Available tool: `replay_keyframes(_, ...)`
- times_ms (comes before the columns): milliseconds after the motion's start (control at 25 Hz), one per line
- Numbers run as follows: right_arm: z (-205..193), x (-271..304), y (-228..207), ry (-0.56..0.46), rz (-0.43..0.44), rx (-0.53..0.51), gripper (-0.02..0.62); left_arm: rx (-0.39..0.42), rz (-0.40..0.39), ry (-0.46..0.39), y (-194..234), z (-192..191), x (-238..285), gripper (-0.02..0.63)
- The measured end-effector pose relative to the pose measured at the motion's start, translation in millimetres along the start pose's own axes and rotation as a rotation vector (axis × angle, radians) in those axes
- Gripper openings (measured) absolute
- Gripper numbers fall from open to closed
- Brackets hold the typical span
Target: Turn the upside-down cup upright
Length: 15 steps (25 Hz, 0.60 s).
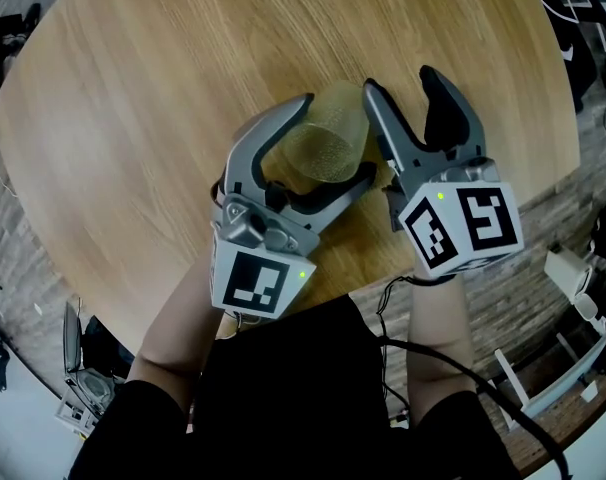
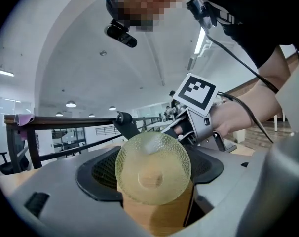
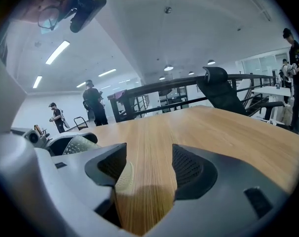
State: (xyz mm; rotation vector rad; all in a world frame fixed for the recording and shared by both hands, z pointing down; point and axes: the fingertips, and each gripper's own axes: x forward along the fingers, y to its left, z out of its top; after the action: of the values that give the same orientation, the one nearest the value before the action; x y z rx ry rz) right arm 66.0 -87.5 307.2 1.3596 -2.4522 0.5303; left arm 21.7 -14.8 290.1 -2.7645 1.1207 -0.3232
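Observation:
A yellow-green, dimpled, see-through cup [image 1: 328, 138] lies tilted between the jaws of my left gripper [image 1: 333, 140], which is shut on it with a pad on each side. In the left gripper view the cup's [image 2: 152, 168] round base faces the camera and fills the gap between the pads. My right gripper [image 1: 403, 83] stands open just right of the cup, its left finger close beside the cup wall, with only tabletop between its jaws [image 3: 148, 167]. In the right gripper view a strip of the cup [image 3: 124, 177] shows by its left pad.
The round wooden table [image 1: 163, 98] stretches away behind the grippers. Its front edge runs near the person's body, with cables and floor clutter [image 1: 573, 298] beyond it to the right. In the right gripper view, people stand far off by railings [image 3: 93, 102].

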Motion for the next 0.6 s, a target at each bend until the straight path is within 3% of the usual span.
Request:
replay_keyframes(360, -31, 11, 1, 0.091, 0.042, 0.017, 0.256, -0.055, -0.091, -0.020, -6, 4, 0, 0.403)
replay_keyframes(600, -48, 19, 1, 0.164, 0.049, -0.034, 0.255, -0.082, -0.134, 0.025, -11, -10, 8, 0.404)
